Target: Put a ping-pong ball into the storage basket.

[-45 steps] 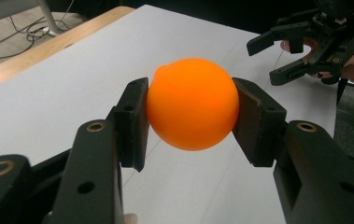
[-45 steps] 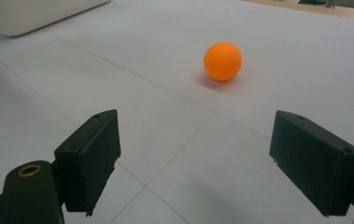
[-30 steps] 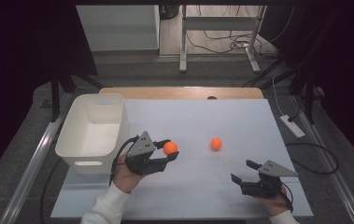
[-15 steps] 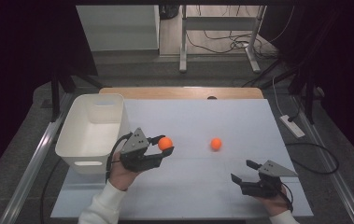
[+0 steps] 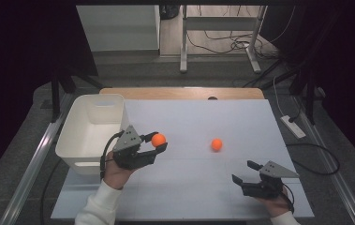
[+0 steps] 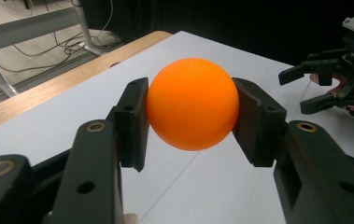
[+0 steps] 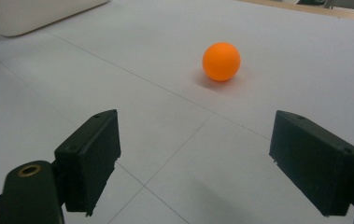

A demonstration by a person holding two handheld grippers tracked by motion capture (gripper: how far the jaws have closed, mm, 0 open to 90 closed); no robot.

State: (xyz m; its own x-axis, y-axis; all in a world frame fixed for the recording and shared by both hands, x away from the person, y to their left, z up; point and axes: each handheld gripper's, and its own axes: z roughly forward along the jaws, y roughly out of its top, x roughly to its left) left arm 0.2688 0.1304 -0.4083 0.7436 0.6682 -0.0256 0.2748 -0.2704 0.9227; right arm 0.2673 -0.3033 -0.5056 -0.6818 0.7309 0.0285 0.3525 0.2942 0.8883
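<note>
Ball sits clamped in our left gripper, which has carried it leftward, closer to the bin at the table's left edge, so we judge a drop into the bin comes next. Further right, a second ball lies loose. Our right gripper rests with jaws apart, empty.

2 orange balls, 1 bin, 2 grippers.

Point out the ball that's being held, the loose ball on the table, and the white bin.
held ball (image 6: 192, 103): left gripper view, centre of its orange surface.
loose ball (image 7: 221, 61): right gripper view, middle of the ball.
white bin (image 5: 67, 139): high view, its left rim.
</note>
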